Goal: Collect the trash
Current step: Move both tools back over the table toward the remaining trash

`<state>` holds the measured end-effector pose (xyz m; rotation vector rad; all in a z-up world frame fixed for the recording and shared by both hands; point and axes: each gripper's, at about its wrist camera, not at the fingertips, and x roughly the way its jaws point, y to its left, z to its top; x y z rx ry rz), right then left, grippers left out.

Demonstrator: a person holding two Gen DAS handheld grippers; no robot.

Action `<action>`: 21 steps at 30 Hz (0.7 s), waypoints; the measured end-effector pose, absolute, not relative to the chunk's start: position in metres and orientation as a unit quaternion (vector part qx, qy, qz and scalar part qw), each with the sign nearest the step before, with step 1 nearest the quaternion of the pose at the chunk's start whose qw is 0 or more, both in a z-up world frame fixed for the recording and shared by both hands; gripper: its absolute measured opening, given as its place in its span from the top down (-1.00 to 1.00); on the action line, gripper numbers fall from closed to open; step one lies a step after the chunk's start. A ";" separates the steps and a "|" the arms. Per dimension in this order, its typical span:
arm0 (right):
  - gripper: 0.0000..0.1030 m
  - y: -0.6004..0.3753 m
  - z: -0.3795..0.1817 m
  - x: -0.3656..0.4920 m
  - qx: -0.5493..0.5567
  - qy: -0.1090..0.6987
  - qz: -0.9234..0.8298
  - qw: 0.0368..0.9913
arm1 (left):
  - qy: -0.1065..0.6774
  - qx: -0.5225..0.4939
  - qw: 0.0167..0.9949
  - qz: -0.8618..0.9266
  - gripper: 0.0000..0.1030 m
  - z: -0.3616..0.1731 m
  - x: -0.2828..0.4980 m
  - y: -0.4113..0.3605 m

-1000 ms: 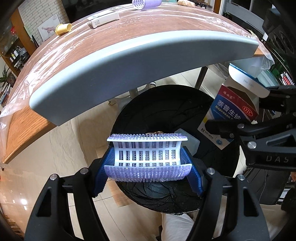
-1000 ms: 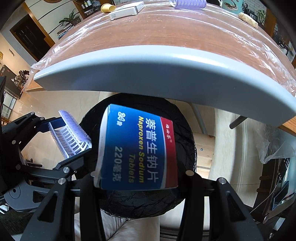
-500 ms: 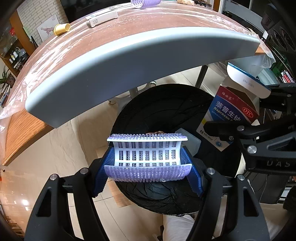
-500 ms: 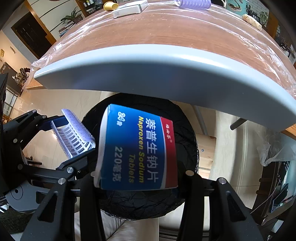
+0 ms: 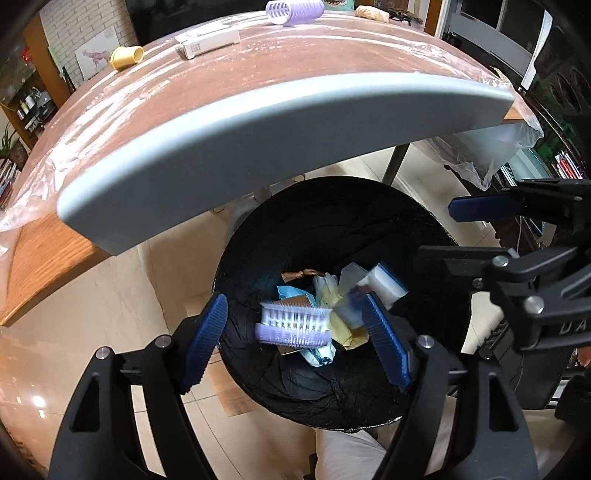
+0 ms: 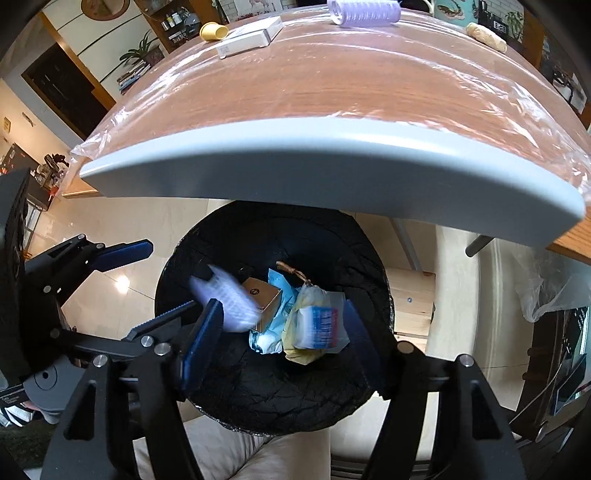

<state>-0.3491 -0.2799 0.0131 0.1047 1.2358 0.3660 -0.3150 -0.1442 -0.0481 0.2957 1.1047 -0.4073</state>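
Holding both grippers over the bin, I list what I see, fingers first. Left gripper (image 5: 295, 332): jaws have just been opening, blue pads spread, nothing pressed between them. The lilac-and-white hair roller (image 5: 293, 326) sits below the gap, free of both pads, down among the rubbish; in the right wrist view it is a pale blur (image 6: 225, 302). Right gripper (image 6: 284, 343): jaws have just been opening as well, pads apart, and the blue-and-red medicine box (image 6: 319, 326) shows blurred between them, touching neither, low inside the bin against the yellowish wrapper (image 6: 301, 332).

Bin contents, as I can make them out: a small brown carton (image 6: 264, 299), a light blue crumpled packet (image 6: 275, 321), a white and blue box (image 5: 386, 284), a twisted brown scrap (image 5: 301, 275). All lie on the black liner of the round trash bin (image 5: 332, 229), which stands on the pale tiled floor just under the table's edge.

Above the bin: the grey rim of the table (image 6: 332, 166), its wooden top under a clear plastic sheet. On the far side of the top I count a second lilac roller (image 6: 364, 13), a flat white box (image 6: 251, 37), a small yellow cup (image 6: 213, 31) on its side, and a beige lump (image 6: 485, 37) whose nature I cannot tell. The other gripper appears at the edge of each wrist view, well apart from its partner.
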 end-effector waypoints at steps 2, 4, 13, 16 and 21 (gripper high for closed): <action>-0.31 -0.285 0.017 -0.352 0.057 0.573 0.171 0.799 | 0.517 0.136 0.823 -0.192 -0.49 -0.046 -0.316 -0.141; -0.36 -0.291 0.024 -0.356 0.063 0.568 0.172 0.803 | 0.515 0.127 0.826 -0.192 -0.49 -0.040 -0.318 -0.138; -0.73 -0.317 0.106 -0.389 0.073 0.463 0.199 0.860 | 0.443 0.085 0.868 -0.205 -0.56 0.037 -0.334 -0.124; -0.92 -0.330 0.147 -0.393 0.070 0.393 0.196 0.896 | 0.395 0.064 0.895 -0.198 -0.83 0.074 -0.331 -0.121; -0.92 -0.360 0.195 -0.378 0.102 0.286 0.166 0.938 | 0.313 0.055 0.937 -0.144 -0.97 0.122 -0.314 -0.119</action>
